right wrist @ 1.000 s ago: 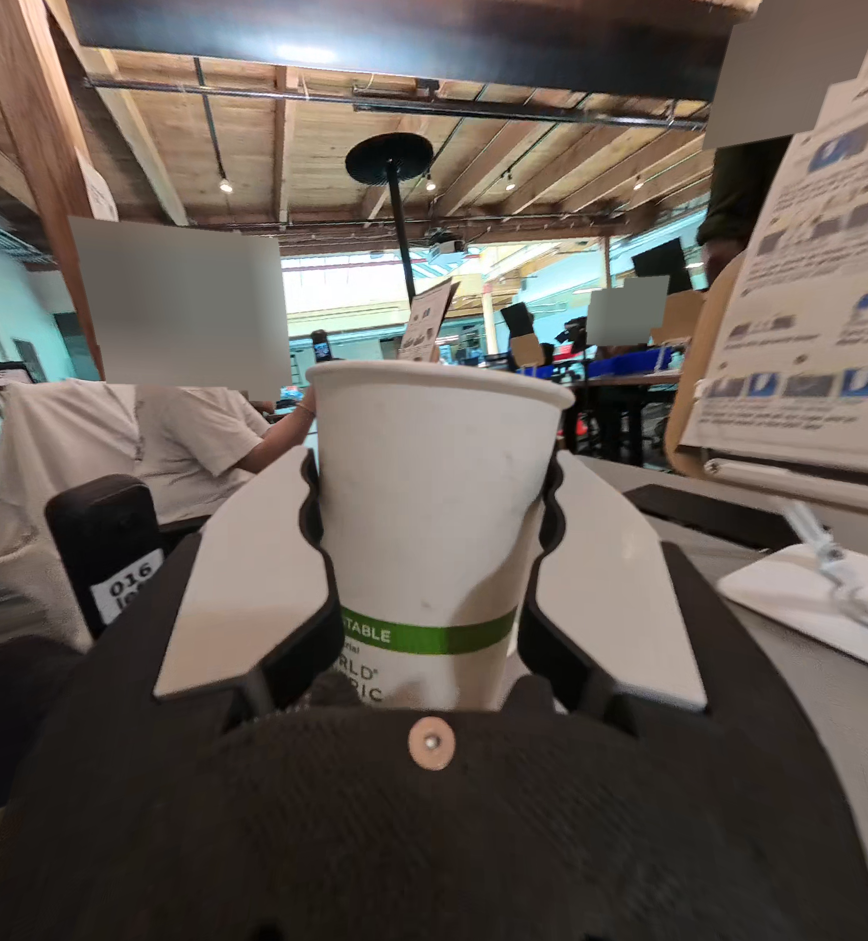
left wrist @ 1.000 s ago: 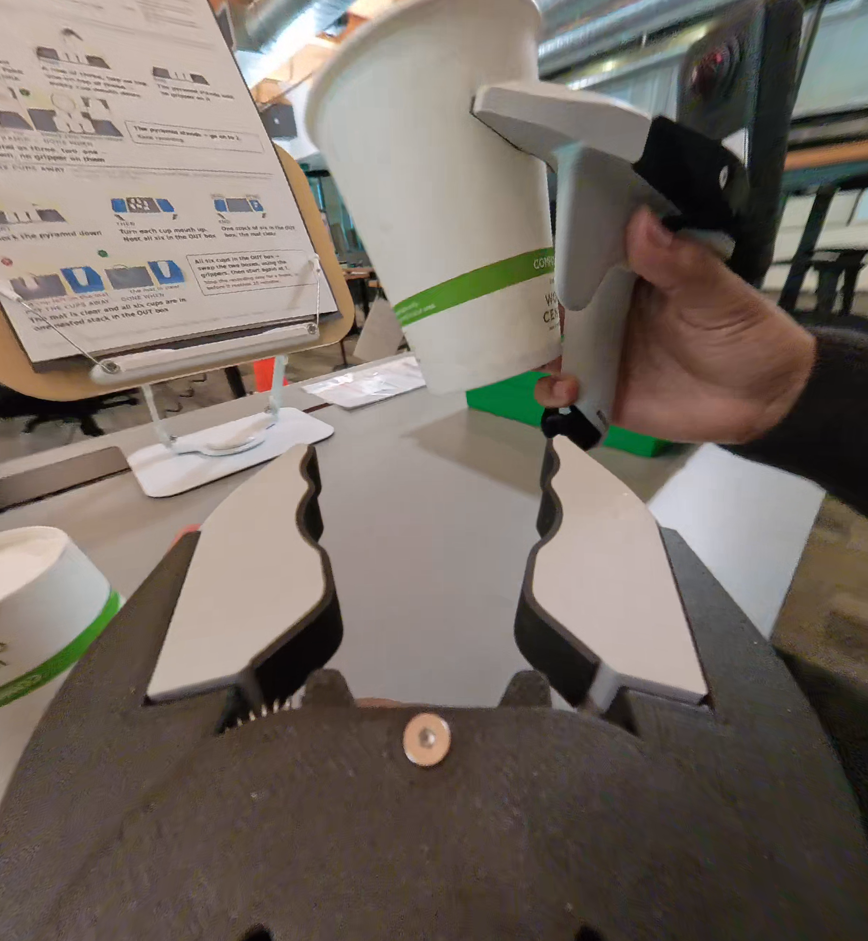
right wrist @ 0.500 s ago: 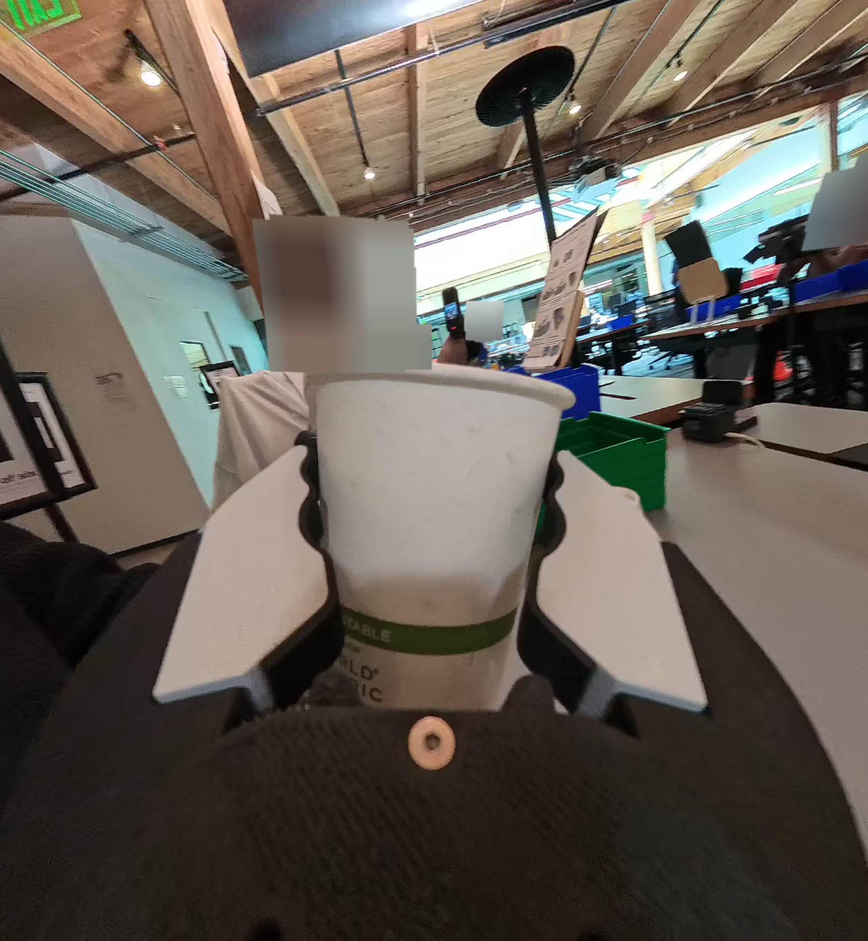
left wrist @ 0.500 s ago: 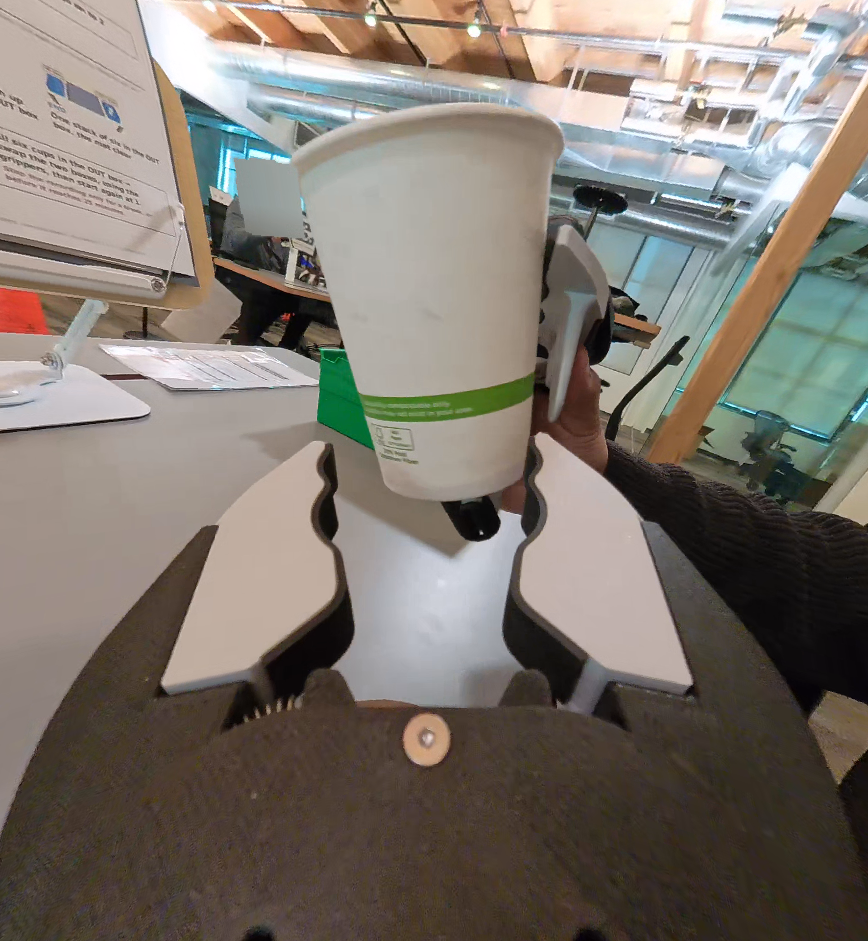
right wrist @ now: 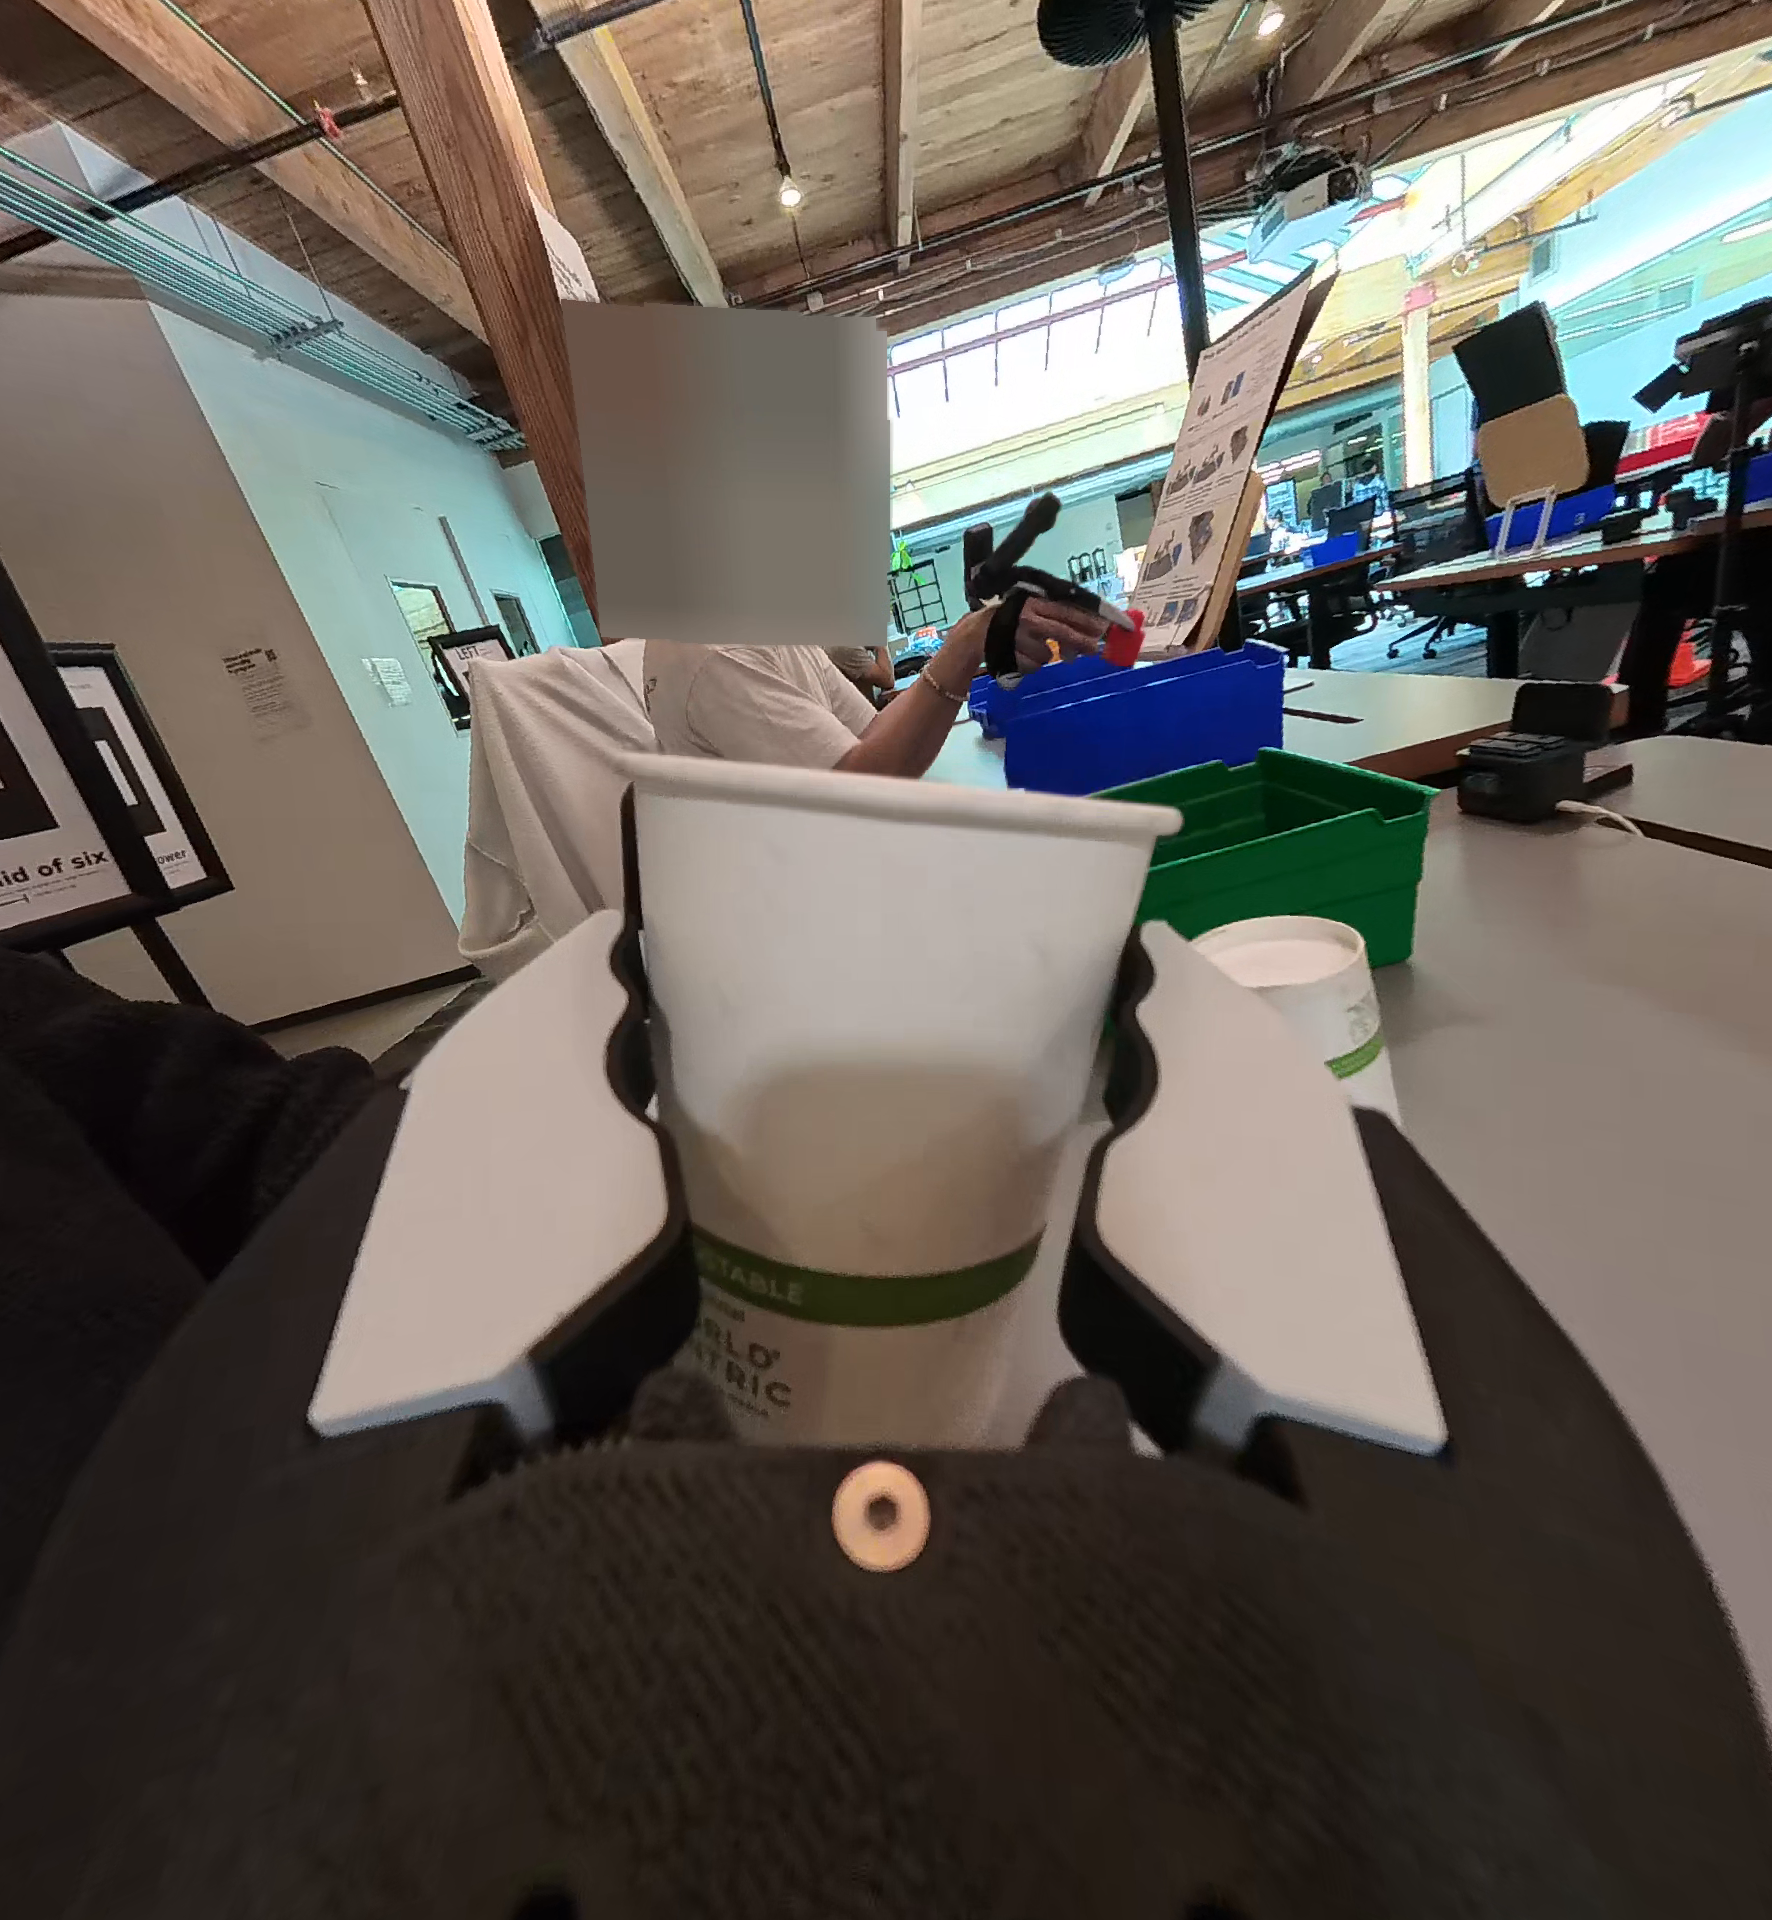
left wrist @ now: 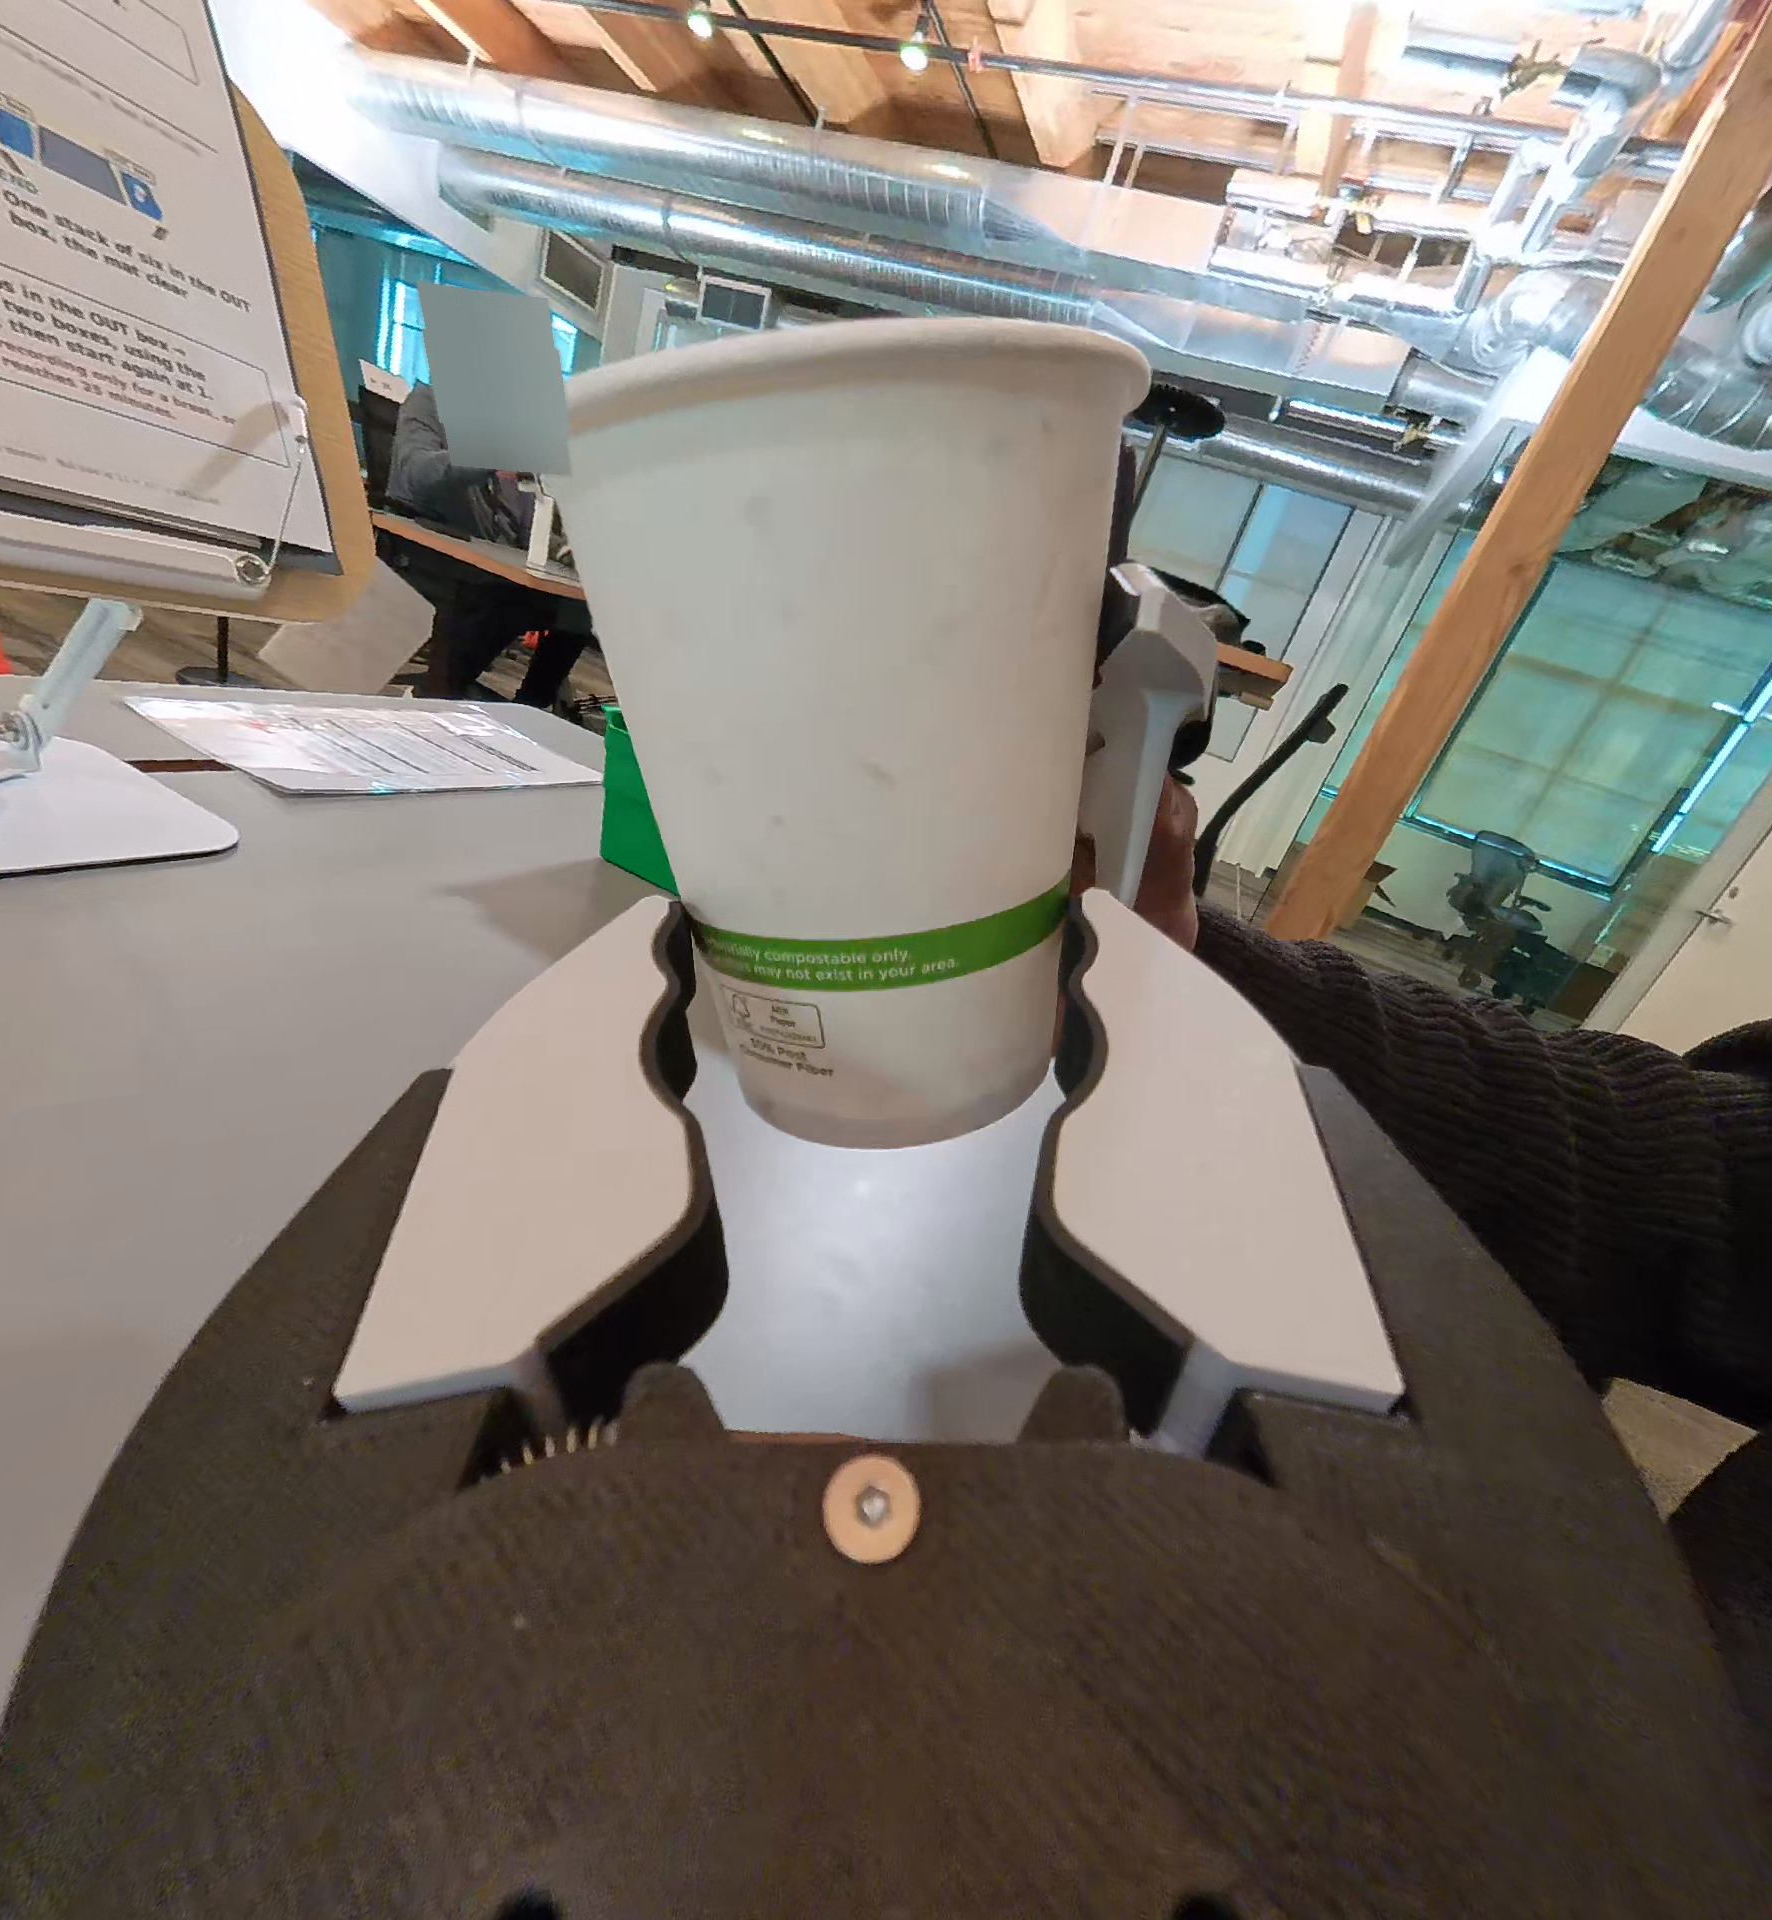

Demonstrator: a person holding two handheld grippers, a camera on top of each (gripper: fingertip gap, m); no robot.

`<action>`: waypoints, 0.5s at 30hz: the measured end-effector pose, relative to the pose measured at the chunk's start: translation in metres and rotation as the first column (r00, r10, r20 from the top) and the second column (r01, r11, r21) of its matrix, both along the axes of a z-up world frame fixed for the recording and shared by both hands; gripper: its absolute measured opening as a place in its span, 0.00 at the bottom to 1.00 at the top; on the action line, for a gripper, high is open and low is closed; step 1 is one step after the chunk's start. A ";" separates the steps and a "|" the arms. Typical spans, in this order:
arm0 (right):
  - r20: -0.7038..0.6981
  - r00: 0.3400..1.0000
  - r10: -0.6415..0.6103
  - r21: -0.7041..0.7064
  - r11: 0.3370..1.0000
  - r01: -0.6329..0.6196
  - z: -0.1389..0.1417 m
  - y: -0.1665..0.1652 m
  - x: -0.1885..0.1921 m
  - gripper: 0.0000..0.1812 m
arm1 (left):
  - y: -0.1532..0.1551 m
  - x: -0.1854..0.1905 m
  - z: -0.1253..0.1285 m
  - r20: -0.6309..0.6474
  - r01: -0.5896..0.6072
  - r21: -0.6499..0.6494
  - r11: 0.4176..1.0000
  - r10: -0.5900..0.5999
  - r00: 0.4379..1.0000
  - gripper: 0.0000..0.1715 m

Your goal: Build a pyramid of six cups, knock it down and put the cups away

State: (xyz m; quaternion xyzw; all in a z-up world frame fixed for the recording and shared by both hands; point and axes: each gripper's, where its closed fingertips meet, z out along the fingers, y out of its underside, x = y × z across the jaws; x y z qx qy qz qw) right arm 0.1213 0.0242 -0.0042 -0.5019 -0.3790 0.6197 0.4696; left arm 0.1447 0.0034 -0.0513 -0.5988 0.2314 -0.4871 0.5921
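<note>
The left tongs [left wrist: 866, 997] stand apart around the base of a white paper cup [left wrist: 861, 727] held upright above the grey desk [left wrist: 186, 1039]; the right tongs [right wrist: 877, 1049] are clamped on that cup [right wrist: 892, 997], a second cup [right wrist: 1308, 987] and green bin [right wrist: 1297, 862] beyond

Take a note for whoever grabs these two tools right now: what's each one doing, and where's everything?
Right tool: shut on an upright white paper cup, held above the table.
Left tool: open, fingertips either side of that cup's base; contact unclear.
Second cup: upside down on the table, beside the green bin.
Neither tool holds anything else.
</note>
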 end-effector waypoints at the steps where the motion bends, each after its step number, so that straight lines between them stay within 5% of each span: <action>1: 0.006 1.000 -0.002 0.000 1.000 0.002 -0.001 0.001 0.001 0.48 | 0.001 -0.001 -0.001 -0.007 -0.004 0.002 1.000 0.004 1.000 0.40; 15: 0.139 0.989 0.040 -0.054 0.998 -0.033 -0.017 0.010 0.013 0.57 | 0.006 -0.005 -0.011 -0.097 -0.008 0.008 1.000 0.009 0.995 0.40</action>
